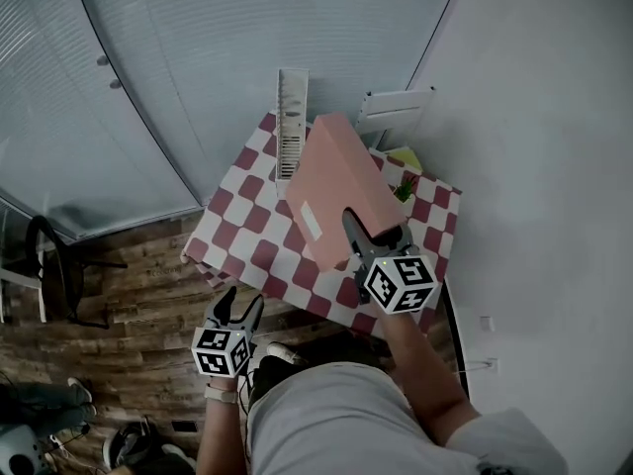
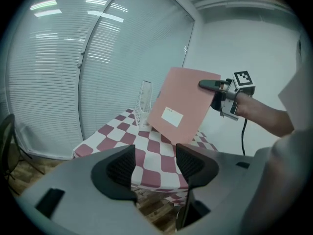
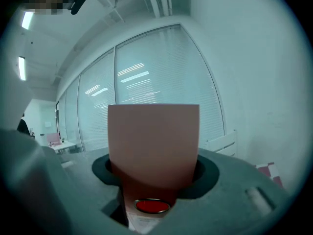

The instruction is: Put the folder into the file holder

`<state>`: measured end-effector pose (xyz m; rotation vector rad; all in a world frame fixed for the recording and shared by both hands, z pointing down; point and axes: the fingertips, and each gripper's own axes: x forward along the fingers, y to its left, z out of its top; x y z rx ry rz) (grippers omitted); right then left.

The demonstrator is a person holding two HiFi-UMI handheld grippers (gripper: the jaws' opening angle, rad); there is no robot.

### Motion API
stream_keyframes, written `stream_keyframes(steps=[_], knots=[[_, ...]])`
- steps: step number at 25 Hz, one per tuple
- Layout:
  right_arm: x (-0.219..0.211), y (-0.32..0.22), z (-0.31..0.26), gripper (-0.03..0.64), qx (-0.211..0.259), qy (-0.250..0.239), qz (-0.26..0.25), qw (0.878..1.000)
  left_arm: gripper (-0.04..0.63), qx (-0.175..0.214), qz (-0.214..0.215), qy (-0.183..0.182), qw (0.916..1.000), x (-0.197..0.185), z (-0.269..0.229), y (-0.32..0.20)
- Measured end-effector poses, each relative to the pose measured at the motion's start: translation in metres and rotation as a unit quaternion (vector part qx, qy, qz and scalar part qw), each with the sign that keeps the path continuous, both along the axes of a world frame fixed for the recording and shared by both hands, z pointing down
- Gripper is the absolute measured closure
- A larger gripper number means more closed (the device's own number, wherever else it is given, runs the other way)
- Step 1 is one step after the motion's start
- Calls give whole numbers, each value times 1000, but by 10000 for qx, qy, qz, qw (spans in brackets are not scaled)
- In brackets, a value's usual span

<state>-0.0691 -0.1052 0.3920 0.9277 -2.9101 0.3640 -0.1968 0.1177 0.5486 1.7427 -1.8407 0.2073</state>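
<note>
With the right tongs (image 1: pixel 368 234), in the head view, held the pink folder (image 1: pixel 331 181) tight, tilted over the table (image 1: pixel 247 228), long side pointing at the file holder (image 1: pixel 292 117) just past it. Held the left tongs (image 1: pixel 237 310) wide and empty, farther back. In the left gripper view, saw the pink folder up in the air, just right of the file holder. In the right gripper view, saw it pinched, standing up.

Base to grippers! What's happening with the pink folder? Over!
Right hand-held gripper shut on folder, tilted above the table. Left hand-held gripper open, empty. Folder not yet in holder. Nothing seen blocking it.
</note>
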Motion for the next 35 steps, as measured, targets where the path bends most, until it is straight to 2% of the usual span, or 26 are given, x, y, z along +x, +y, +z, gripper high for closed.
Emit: stream_keyframes(steps=[6, 12, 17, 26, 35], knots=[[-17, 9, -35, 354, 163, 299, 49, 9994, 354, 227, 132, -32, 9997, -22, -16, -9], [-24, 10, -73, 353, 237, 234, 97, 9994, 354, 380, 333, -123, 9986, -28, -32, -28], [-33, -12, -94, 354, 470, 185, 266, 9984, 354, 422, 453, -196, 9979, -31, -38, -52], [-70, -67, -100, 353, 335, 23, 452, 9984, 354, 288, 627, -468, 9965, -50, -51, -102], [-103, -90, -86, 353, 190, 96, 760, 9969, 354, 304, 931, -485, 9940, -80, -56, -130]])
